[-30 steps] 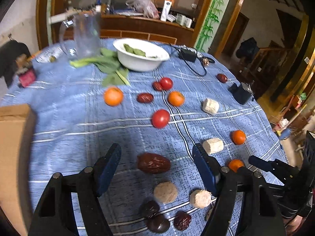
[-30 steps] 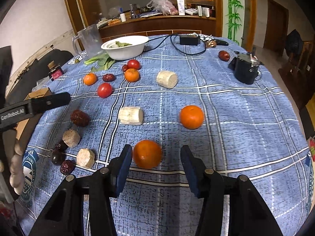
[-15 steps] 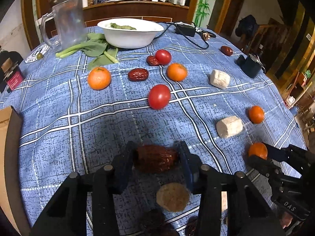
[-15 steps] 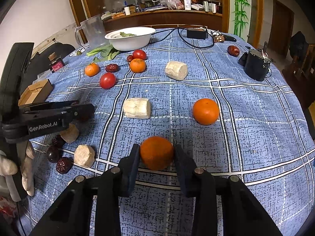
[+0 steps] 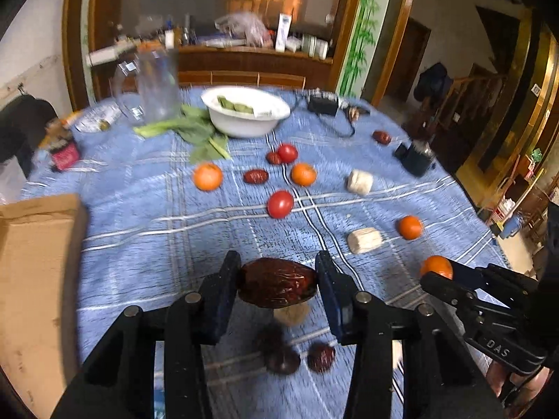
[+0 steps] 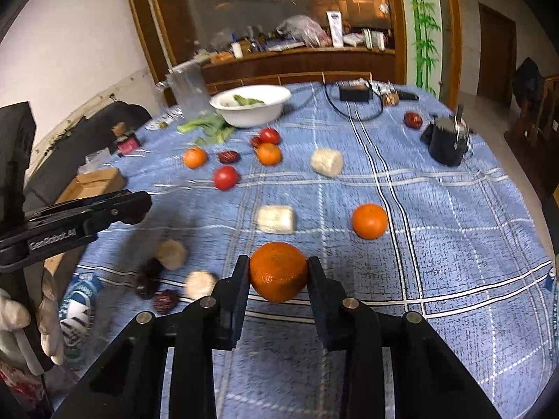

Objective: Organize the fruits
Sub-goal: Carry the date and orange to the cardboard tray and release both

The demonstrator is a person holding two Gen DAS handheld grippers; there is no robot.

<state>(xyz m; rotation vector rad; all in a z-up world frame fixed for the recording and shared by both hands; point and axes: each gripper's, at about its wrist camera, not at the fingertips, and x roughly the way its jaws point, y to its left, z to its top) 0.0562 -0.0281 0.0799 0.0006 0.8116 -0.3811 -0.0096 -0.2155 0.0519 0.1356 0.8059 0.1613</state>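
Observation:
My left gripper (image 5: 277, 284) is shut on a large wrinkled dark red date (image 5: 277, 288), held a little above the blue checked tablecloth (image 5: 157, 244). Below it lie a tan chunk (image 5: 291, 316) and small dark dates (image 5: 319, 358). My right gripper (image 6: 278, 272) is shut on an orange (image 6: 278, 274), also off the cloth. Loose on the table are another orange (image 6: 369, 221), two smaller oranges (image 6: 268, 153), tomatoes (image 6: 225, 177), dates (image 6: 228, 156) and pale chunks (image 6: 276, 219). The left wrist view shows the right gripper and its orange (image 5: 436, 267) at the right.
A white bowl (image 5: 246, 111) with greens, leafy greens (image 5: 195, 129) and a clear pitcher (image 5: 153, 83) stand at the far side. A cardboard box (image 5: 35, 272) sits at the left edge, a black cup (image 6: 449, 143) at the right. A black adapter with cable (image 6: 354, 94) lies far back.
Both grippers went from open around their fruit to shut on it. The date and the orange have since risen off the cloth with them.

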